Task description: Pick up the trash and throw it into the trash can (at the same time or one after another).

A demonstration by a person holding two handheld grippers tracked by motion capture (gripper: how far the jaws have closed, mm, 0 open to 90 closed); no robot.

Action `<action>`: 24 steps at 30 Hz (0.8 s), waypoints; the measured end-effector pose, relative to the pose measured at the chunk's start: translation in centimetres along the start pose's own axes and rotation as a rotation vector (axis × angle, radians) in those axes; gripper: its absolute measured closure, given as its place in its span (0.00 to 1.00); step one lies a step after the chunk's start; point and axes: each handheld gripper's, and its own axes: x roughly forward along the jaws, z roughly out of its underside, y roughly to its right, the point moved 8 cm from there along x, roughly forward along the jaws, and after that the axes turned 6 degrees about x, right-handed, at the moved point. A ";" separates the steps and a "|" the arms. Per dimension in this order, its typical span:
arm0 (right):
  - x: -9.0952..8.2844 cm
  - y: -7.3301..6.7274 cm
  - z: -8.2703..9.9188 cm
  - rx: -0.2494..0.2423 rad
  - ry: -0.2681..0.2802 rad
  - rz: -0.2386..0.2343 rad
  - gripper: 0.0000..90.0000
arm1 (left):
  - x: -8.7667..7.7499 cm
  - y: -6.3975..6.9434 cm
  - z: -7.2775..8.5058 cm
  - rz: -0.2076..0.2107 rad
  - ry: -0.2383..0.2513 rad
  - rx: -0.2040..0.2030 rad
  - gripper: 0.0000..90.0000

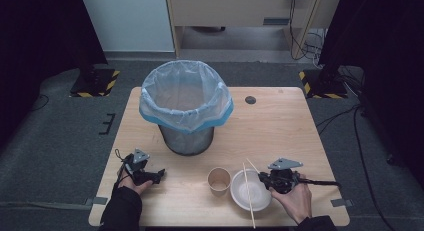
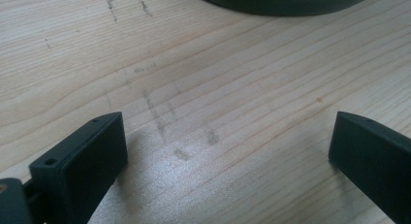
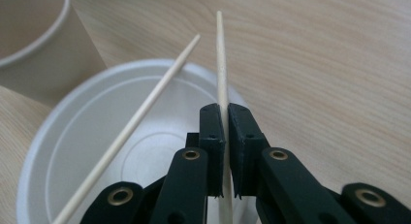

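Jaws of the right gripper [image 3: 224, 118]: pressed together on one wooden chopstick [image 3: 220, 64], which runs up between the pads and sticks out past their tips, over the far rim of the white bowl [image 3: 68, 136]. Jaws of the left gripper [image 2: 228, 141]: spread wide, nothing between them, bare wooden table [image 2: 218, 78] beneath. Second chopstick [image 3: 140, 117]: lying slantwise across the bowl, apart from the held one, tip past the rim. Paper cup [image 1: 219, 180]: upright, just beside the bowl on its left. Bin [image 1: 186, 107]: mesh, lined with a clear bag, standing at the table's middle, well behind cup and bowl. Left gripper in the high view [image 1: 159, 174]: resting near the front left edge, held by a hand.
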 end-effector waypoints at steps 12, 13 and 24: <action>-2.3 1.1 -3.1 0.065 0.169 -0.061 0.95 | 0.0 0.0 0.0 0.000 0.000 0.001 0.00; -2.6 1.3 -3.4 0.075 0.187 -0.069 0.95 | 0.0 0.0 0.0 0.000 0.000 0.000 0.00; -5.6 2.3 -7.8 0.119 0.364 -0.114 0.95 | 0.0 0.0 0.0 -0.001 0.000 0.001 0.00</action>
